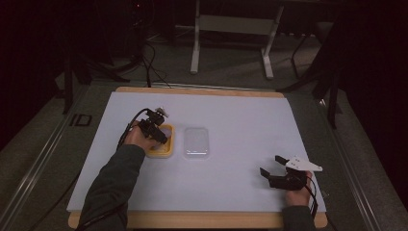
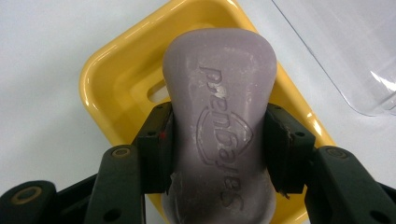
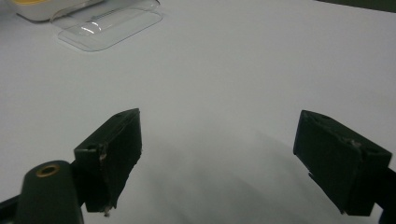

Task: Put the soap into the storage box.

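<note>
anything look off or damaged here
Mostly tidy. The purple soap bar clamped in the left gripper over the yellow dish looks scuffed, with whitish marks and a chipped edge by one pad. The clear lid lies separately beside the dish.

Soap bar (image 2: 219,135) is sitting in the dish (image 2: 109,79), left gripper (image 2: 217,154) clamping it. Lid (image 1: 197,142) is lying just right of the dish. Right gripper (image 1: 272,166) is sitting well apart, near-right.

the high view is dim and grainy: the room beyond falls into near black, and only the pale white sheet covering the table (image 1: 231,144) catches light. the left gripper view is brighter, with soft glare along the glossy yellow plastic soap dish (image 2: 116,70) rim and the near black jaws blurred. the right gripper view is grey and murky, with faint shadow below the jaws and the clear plastic lid (image 3: 112,23) soft at the top.
</note>
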`<state>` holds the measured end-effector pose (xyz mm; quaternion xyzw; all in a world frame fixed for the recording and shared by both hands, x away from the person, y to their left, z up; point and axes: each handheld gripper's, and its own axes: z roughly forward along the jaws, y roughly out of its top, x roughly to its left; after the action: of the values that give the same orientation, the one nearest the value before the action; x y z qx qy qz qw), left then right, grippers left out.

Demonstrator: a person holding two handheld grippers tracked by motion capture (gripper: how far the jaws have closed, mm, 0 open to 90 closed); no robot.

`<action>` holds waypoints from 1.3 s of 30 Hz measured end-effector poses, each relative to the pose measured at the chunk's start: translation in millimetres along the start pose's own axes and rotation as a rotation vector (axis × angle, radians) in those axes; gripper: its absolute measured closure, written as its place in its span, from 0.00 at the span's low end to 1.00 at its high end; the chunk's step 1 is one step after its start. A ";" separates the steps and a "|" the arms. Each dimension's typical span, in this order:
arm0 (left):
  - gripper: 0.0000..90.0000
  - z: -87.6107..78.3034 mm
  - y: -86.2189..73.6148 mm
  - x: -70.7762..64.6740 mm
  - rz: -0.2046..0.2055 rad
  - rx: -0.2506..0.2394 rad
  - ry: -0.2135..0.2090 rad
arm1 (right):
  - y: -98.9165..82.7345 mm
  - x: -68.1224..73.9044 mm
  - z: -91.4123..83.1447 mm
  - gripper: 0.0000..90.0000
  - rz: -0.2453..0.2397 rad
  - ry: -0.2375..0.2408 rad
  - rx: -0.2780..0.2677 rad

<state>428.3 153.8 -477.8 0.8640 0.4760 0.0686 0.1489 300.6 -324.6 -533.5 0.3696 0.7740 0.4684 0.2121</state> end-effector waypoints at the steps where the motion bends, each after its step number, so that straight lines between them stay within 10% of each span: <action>1: 0.55 0.5 -0.1 1.0 -0.013 -0.003 -0.006 | 0.0 0.0 0.0 0.17 -0.001 0.000 0.000; 18: 0.39 -12.2 -1.7 5.8 -0.033 -0.056 -0.013 | 0.0 -0.3 0.1 0.17 0.000 0.001 0.000; 39: 0.38 -25.9 -5.3 -12.1 0.095 -0.111 0.004 | 0.1 -0.3 0.3 0.17 0.002 0.001 0.003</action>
<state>410.8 151.2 -454.7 0.8759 0.4302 0.1036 0.1921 301.1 -324.6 -533.6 0.3704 0.7745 0.4674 0.2109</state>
